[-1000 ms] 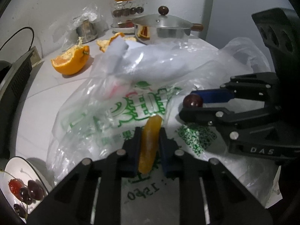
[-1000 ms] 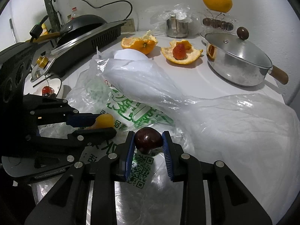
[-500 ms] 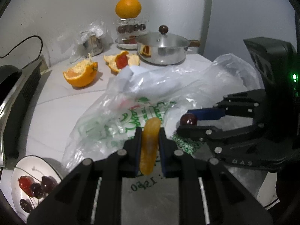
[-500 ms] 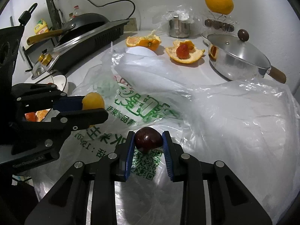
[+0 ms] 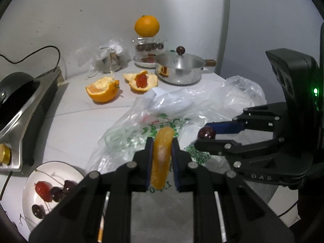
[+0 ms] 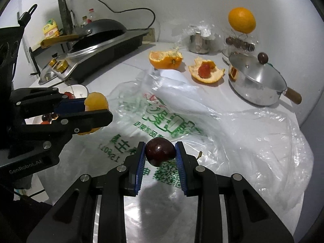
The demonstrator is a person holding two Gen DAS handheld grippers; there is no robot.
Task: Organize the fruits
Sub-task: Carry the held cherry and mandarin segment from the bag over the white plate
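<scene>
My left gripper (image 5: 162,143) is shut on an orange segment (image 5: 161,156), held above the printed plastic bag (image 5: 141,129); the same segment (image 6: 95,102) shows at the left of the right wrist view. A dark red cherry (image 6: 160,151) is clamped in my right gripper (image 6: 160,151), also over the bag (image 6: 162,117); the cherry (image 5: 206,133) appears at the right of the left wrist view. A white plate (image 5: 30,184) with a strawberry (image 5: 43,190) and cherries sits at the lower left. Two orange peel halves (image 5: 102,90) lie further back, one holding a strawberry (image 5: 141,80).
A steel lidded pot (image 5: 180,68) stands at the back right, a jar with a whole orange (image 5: 146,25) on top behind it. A black stove with a pan (image 6: 95,40) fills the left side. A small steel cup (image 6: 199,42) wrapped in plastic is at the back wall.
Both grippers have risen and pulled back from the bag while keeping their fruit. The plate and the back of the counter show more fully now.
</scene>
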